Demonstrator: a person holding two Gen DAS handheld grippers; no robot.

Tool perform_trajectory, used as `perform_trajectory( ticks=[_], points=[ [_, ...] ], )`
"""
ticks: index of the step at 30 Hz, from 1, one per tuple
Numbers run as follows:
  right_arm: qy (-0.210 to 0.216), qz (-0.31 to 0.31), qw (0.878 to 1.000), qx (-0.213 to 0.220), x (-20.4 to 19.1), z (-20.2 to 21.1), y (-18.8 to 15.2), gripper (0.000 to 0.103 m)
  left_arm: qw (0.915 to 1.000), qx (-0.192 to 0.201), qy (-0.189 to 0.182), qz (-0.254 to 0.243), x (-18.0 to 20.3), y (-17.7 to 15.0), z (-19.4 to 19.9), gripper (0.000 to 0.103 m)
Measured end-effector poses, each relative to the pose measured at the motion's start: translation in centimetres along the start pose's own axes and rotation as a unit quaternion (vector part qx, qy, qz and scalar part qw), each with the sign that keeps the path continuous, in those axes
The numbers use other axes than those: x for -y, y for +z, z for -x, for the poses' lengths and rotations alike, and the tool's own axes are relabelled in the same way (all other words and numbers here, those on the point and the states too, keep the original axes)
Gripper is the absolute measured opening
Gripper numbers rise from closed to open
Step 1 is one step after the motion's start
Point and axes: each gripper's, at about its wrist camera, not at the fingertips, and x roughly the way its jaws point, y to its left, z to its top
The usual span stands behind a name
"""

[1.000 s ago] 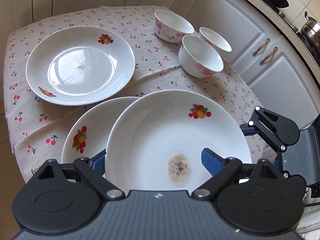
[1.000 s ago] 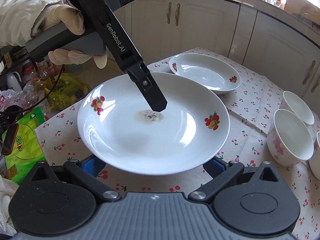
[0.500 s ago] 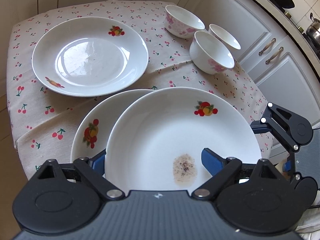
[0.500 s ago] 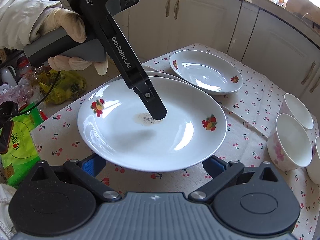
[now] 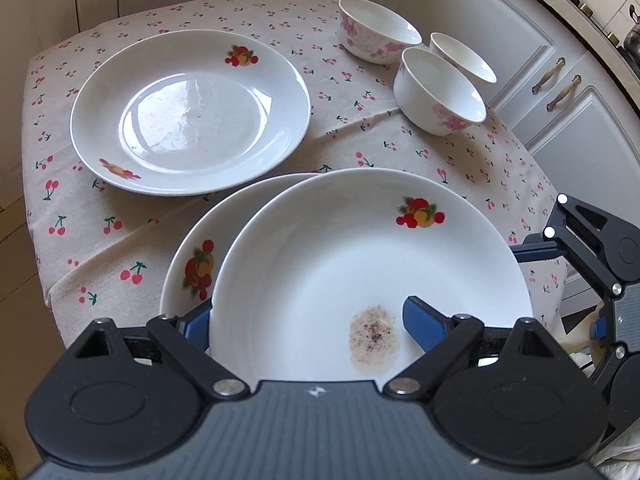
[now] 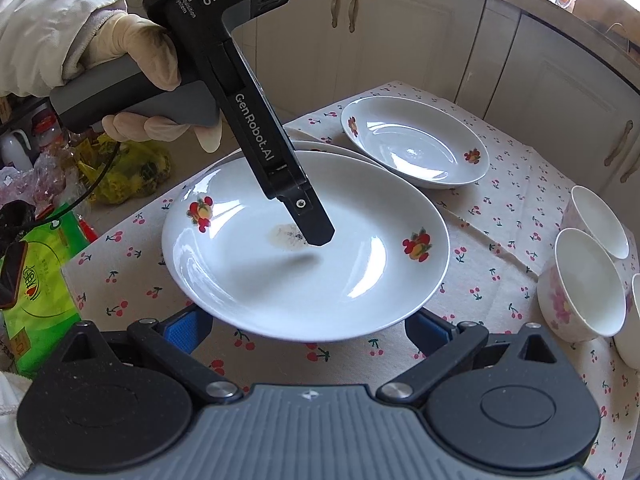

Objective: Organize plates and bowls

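My left gripper [image 5: 306,320] is shut on the rim of a white fruit-print plate [image 5: 360,264] with a brown stain, one finger above it and one below. It holds the plate above a second plate [image 5: 192,264] on the cherry tablecloth. In the right wrist view the held plate [image 6: 320,272] shows with the left gripper's upper finger [image 6: 312,224] lying on it. My right gripper [image 6: 308,330] is open, its fingers under the plate's near edge, gripping nothing. A third plate [image 5: 188,112] lies farther back, also in the right wrist view [image 6: 416,140]. Three bowls [image 5: 438,92] stand at the right.
The small table [image 5: 80,248] is ringed by white cabinets [image 5: 560,80]. The bowls [image 6: 580,284] sit close to the table's right edge. Bags and a green packet [image 6: 40,272] lie on the floor to the left.
The held plate has moved forward over the second plate, toward the far plate. The right gripper has followed under its near edge.
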Motion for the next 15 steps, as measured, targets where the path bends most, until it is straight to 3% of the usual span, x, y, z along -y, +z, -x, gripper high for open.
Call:
perform_trajectory(
  ticks=[15],
  points=[
    [0.002, -0.001, 1.000, -0.001, -0.05, -0.10, 0.01, 0.103, 0.9999, -0.006, 0.013, 0.000, 0.04, 0.37, -0.10, 0.094]
  ],
)
